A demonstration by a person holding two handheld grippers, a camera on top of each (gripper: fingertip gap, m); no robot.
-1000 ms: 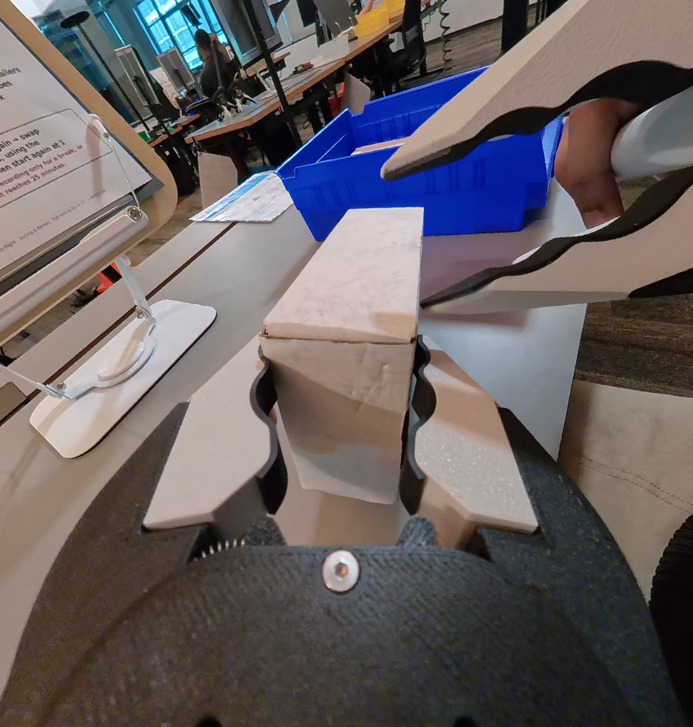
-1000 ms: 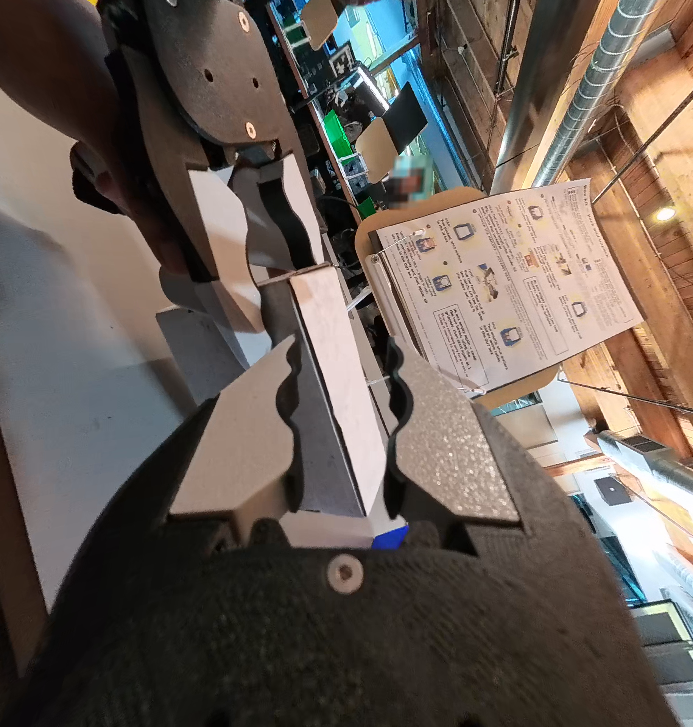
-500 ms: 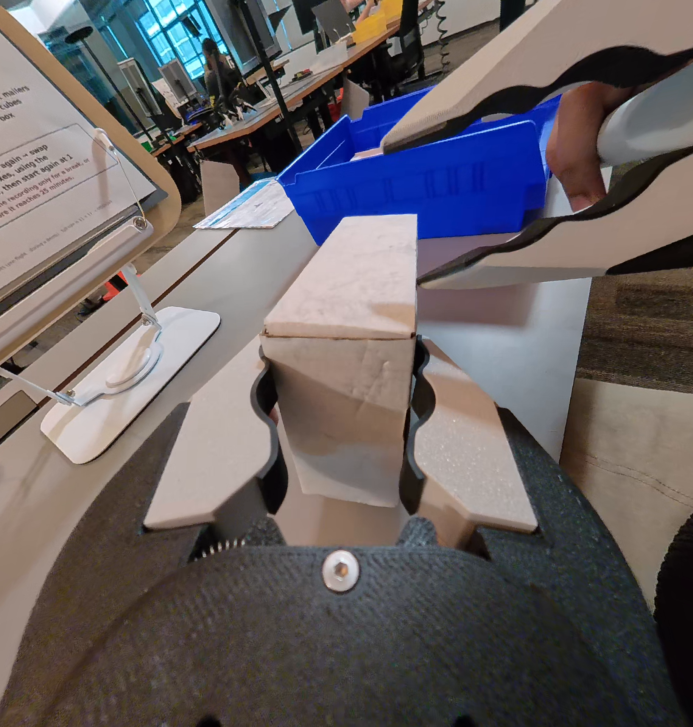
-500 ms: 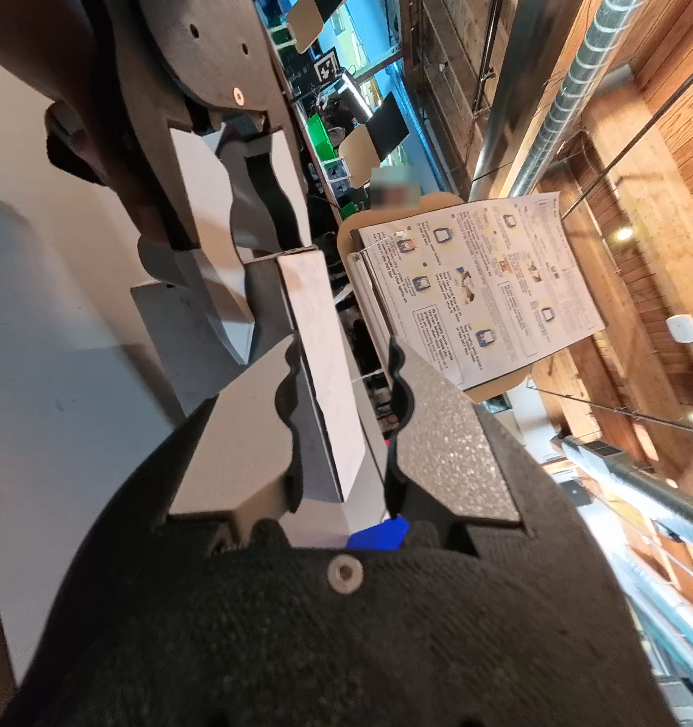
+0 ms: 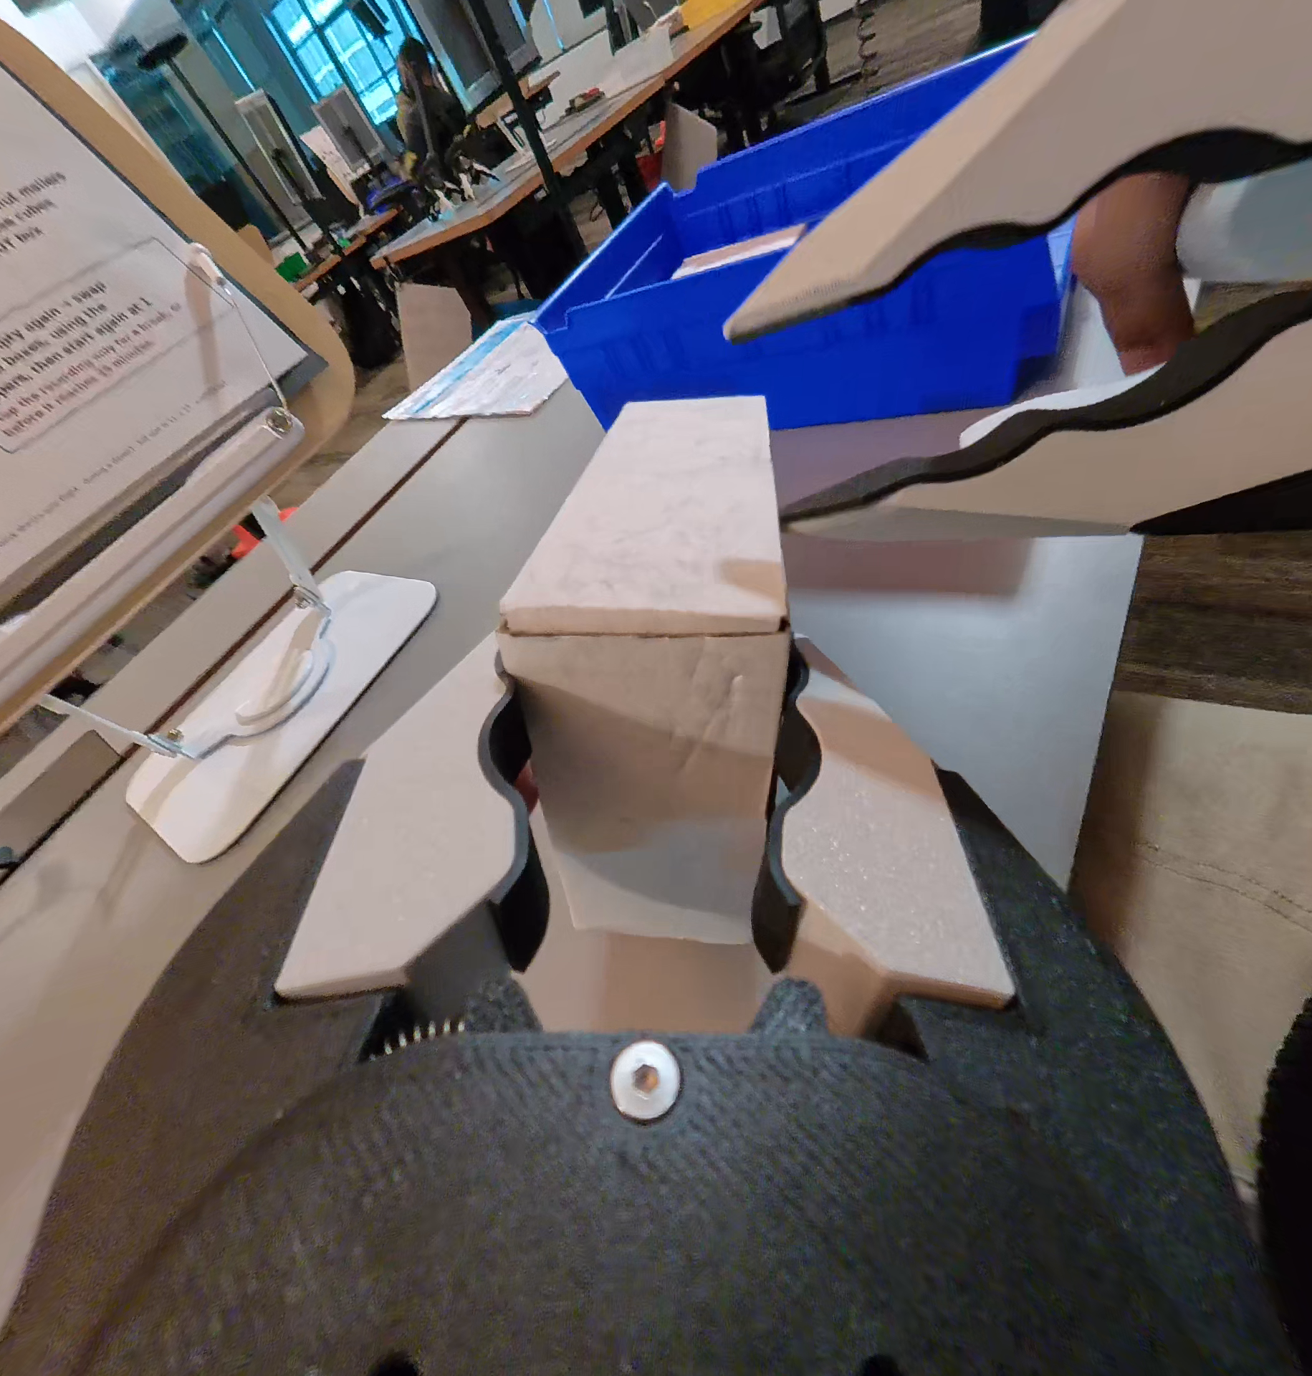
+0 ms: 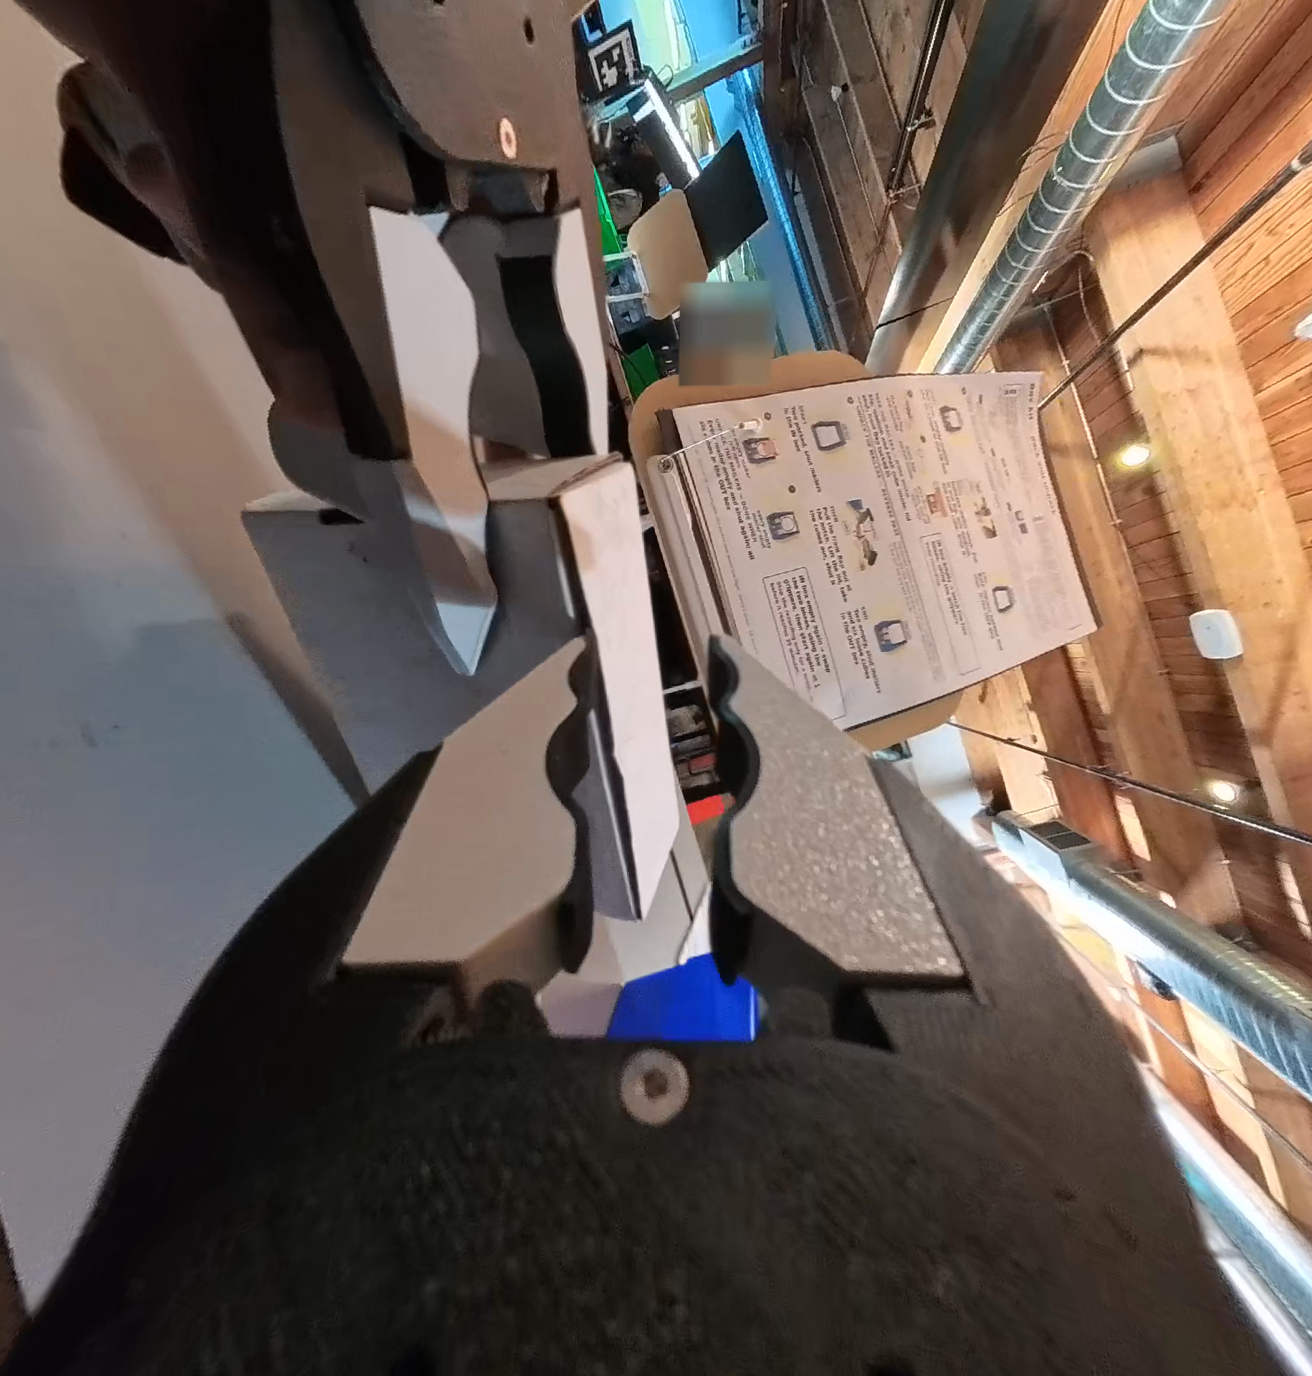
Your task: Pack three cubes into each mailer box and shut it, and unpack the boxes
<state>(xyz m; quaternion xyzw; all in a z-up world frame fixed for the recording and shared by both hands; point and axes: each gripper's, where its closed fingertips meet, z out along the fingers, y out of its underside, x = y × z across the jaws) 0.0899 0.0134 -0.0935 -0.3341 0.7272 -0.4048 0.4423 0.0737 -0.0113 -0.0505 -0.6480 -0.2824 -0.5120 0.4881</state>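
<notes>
While our left gripper (image 5: 641,782) pinches one end of the closed white mailer box (image 5: 660,588), its two fingers press the box's side walls and the lid lies flat on top. We hold the box above the grey table (image 5: 444,521), long axis pointing away from the camera toward the blue bin (image 5: 824,327).

From the right wrist view we see the same mailer box (image 6: 623,670) running edge-on between the fingers of our right gripper (image 6: 649,752). One finger lies against the box's darker side; a clear gap separates the other finger from the box's pale face. So these fingers are spread, gripping nothing. In the left wrist view the right gripper (image 5: 861,417) comes in from the upper right, its two fingers wide apart, the lower one just beside the far end of the box. A bare hand (image 5: 1129,283) shows behind them.

Blue bin sits on the far part of the table; something pale lies inside, too hidden to identify. Left of the box stands a document holder (image 5: 102,387) on a white base, carrying a printed sheet. A paper (image 5: 481,372) lies flat near the bin's left corner. Desks and a person (image 5: 422,97) fill the background.
</notes>
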